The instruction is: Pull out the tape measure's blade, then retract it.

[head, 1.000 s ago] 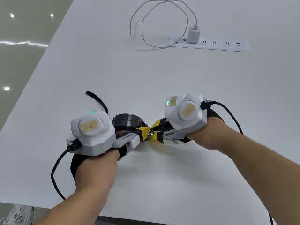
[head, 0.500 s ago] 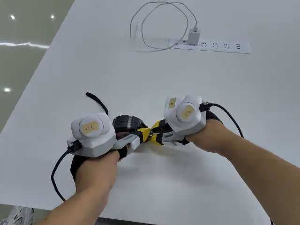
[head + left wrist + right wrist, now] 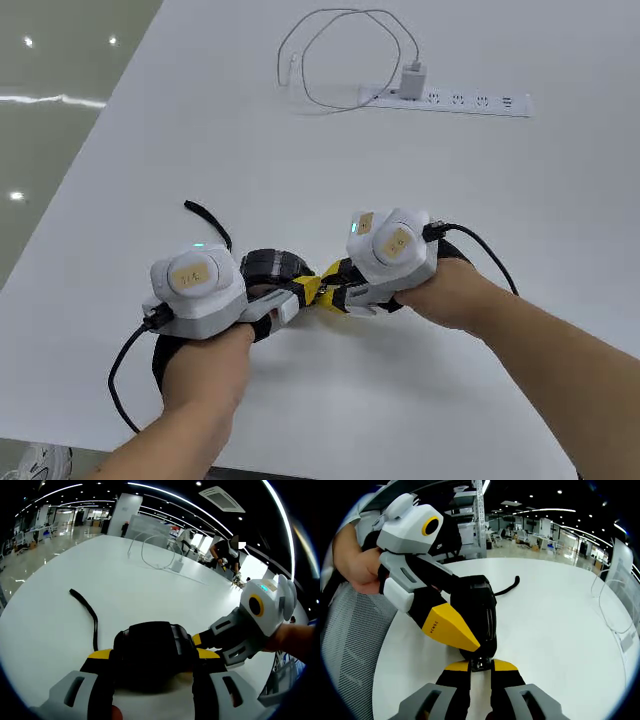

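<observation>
The black tape measure [image 3: 270, 265] lies on the white table [image 3: 300, 160] near its front edge, between my two grippers. My left gripper [image 3: 154, 656] is shut on the tape measure [image 3: 150, 647], its yellow-tipped jaws pressing both sides of the case. In the head view the left gripper [image 3: 298, 290] comes in from the left and the right gripper [image 3: 335, 292] from the right, tips almost meeting. My right gripper [image 3: 481, 668] is shut on the small metal end hook of the blade at the mouth of the tape measure [image 3: 479, 612]. Hardly any blade shows outside the case.
The tape measure's black wrist strap [image 3: 207, 216] trails left on the table. A white power strip [image 3: 448, 97] with a charger [image 3: 413, 75] and a looped white cable [image 3: 335, 55] lies at the far side. The table's left edge [image 3: 75, 170] drops to a glossy floor.
</observation>
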